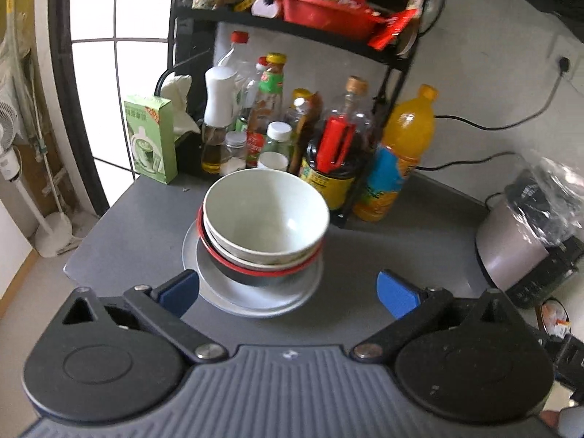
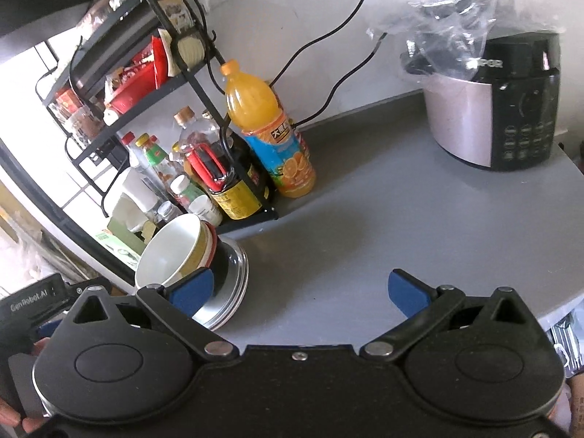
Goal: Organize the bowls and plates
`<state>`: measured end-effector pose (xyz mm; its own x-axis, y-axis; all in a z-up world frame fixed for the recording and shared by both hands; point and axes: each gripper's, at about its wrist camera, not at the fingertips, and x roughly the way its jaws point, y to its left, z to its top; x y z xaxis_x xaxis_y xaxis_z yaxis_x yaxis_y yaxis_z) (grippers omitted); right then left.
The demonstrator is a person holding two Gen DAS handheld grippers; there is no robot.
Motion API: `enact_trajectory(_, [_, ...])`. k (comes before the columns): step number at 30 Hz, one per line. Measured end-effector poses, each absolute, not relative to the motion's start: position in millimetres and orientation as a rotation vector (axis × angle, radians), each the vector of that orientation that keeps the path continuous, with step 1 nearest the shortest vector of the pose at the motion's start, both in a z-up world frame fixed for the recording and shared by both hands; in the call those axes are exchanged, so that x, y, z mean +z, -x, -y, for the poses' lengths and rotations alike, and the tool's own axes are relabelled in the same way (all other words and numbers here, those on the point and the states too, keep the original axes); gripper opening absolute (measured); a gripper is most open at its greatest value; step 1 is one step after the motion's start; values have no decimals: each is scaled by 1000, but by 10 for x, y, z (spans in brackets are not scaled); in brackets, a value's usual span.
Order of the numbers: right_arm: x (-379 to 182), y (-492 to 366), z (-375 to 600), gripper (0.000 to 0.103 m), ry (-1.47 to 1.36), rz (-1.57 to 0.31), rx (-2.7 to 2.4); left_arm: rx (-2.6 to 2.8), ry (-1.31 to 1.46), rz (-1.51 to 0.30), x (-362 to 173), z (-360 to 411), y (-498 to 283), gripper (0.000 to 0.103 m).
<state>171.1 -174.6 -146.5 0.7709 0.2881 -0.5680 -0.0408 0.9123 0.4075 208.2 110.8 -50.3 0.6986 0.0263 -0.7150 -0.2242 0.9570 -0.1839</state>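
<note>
Left hand-held gripper [image 1: 288,292] gapes empty before stacked bowls [image 1: 264,219].

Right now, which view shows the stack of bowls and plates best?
The left wrist view: the stack of bowls and plates sits centred, its layers visible. In the right wrist view it sits near the left edge, partly hidden behind a blue finger.

- A black wire rack [image 1: 365,47] is set at the counter's [image 2: 365,226] back edge, against the wall.
- Sauce and oil bottles [image 1: 270,109] are crowded on its lower tier.
- An orange juice bottle [image 2: 270,135] is stood just beside the rack.
- A green box [image 1: 151,138] is placed at the back left corner.
- A steel cooker [image 2: 500,116] is seen near the right edge, draped with clear plastic [image 2: 449,11].
</note>
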Motion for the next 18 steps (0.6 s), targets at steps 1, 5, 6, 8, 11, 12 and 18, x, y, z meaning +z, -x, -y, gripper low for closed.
enact_trajectory(1, [-1437,-1668,1781,103,-393,-671,189,138,259,-784,-481,-1075,-2044,103])
enact_trajectory(5, [-1317,-1479,1841,103,-333,-648,149,123,245,-779,-376,-941,-1846,103])
enact_trajectory(6, [-1290,-1437,1861,103,-325,-644,144,122,246,-782,-357,-921,-1811,103])
enact_trajectory(8, [-1237,-1334,1920,103,-322,-632,148,124,229,-778,-310,-876,-1715,103])
enact_trajectory(11, [-1187,-1219,1986,103,-309,-619,137,104,212,-763,-242,-823,-1554,103])
enact_trajectory(12, [-1182,-1199,1998,103,-307,-617,134,100,209,-763,-224,-810,-1512,103])
enact_trajectory(18, [-1183,-1035,2040,103,-285,-584,123,90,175,-741,-143,-778,-1253,103])
